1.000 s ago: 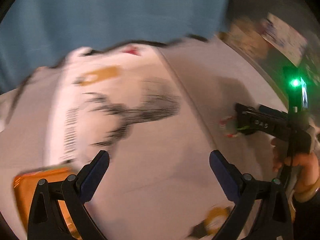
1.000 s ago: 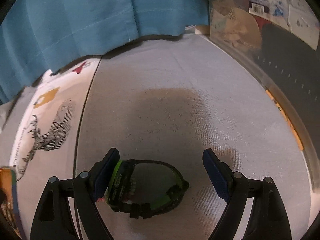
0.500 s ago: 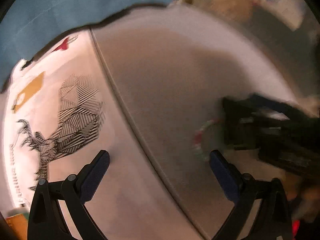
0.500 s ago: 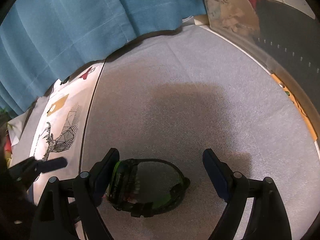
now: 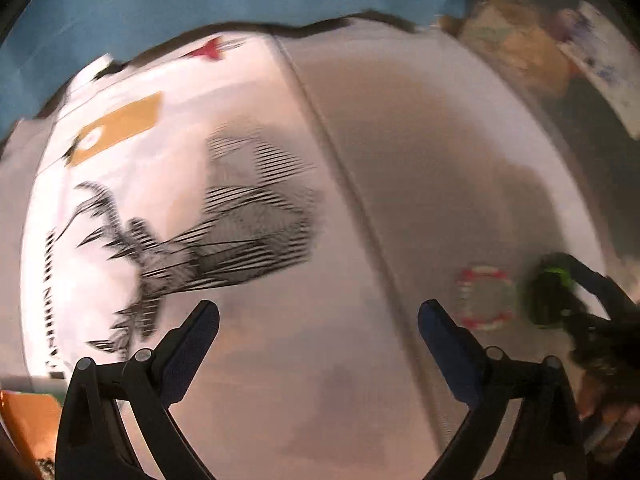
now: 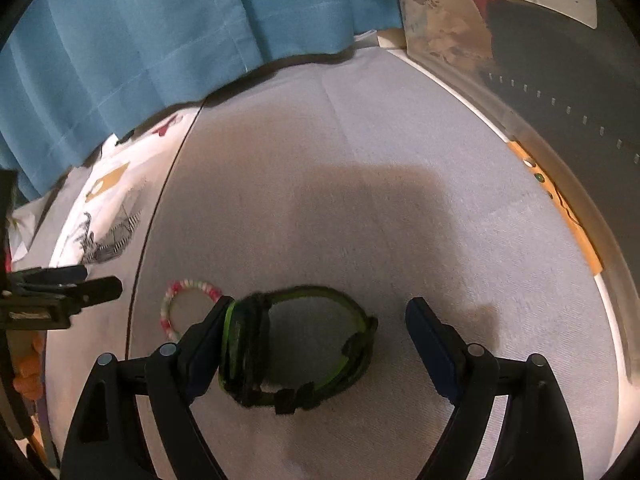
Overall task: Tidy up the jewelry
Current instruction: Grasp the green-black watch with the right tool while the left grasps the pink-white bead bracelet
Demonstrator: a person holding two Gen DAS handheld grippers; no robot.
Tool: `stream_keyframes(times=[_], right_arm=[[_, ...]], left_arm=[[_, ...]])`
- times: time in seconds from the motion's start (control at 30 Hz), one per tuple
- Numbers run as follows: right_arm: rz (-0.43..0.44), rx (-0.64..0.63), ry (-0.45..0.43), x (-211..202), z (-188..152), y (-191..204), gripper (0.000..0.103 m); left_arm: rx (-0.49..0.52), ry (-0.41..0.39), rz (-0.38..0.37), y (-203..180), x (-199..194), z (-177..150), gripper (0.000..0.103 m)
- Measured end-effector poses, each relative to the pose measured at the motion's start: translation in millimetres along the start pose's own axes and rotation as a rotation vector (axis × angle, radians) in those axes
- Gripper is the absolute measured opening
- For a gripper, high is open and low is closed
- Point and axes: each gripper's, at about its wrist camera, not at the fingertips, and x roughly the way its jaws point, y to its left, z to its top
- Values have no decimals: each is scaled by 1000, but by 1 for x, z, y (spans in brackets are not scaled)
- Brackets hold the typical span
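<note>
Here, at nine o'clock in the right view, the left gripper [image 6: 80, 280] is poking in over the printed sheet [image 6: 104, 216]; in its own blurred view its tongs are standing wide apart, empty. Just past it, the bead bracelet [image 6: 188, 304] is lying on the grey cloth [image 6: 360, 140], almost touching the watch [image 6: 296, 344]. The right gripper [image 6: 316, 332] is straddling that watch, tongs spread, its left pad touching the watch face, the other at three o'clock well clear. To grip well, I judge it should be centring first, then closing across the strap loop, keeping clear of the bracelet.
</note>
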Motion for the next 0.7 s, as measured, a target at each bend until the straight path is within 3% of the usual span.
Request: stream_keyframes(times=[0.2, 0.4, 0.43, 0.53, 0.6, 0.7], right_arm=[[-72, -71, 2, -6, -15, -1, 86], [-111, -89, -25, 0, -20, -4, 90], [-114, -93, -29, 0, -20, -4, 91], [-115, -91, -38, -1, -21, -3, 89], [-105, -112, -61, -6, -22, 2, 65], [-110, -134, -72, -12, -25, 7, 63]], left_arm=[[162, 4, 24, -52, 13, 4, 99], [190, 22, 51, -66, 28, 9, 96], [190, 16, 51, -64, 25, 4, 89], [255, 2, 0, -78, 12, -1, 11], [262, 37, -40, -82, 10, 0, 4], [250, -7, -68, -80, -6, -5, 4]])
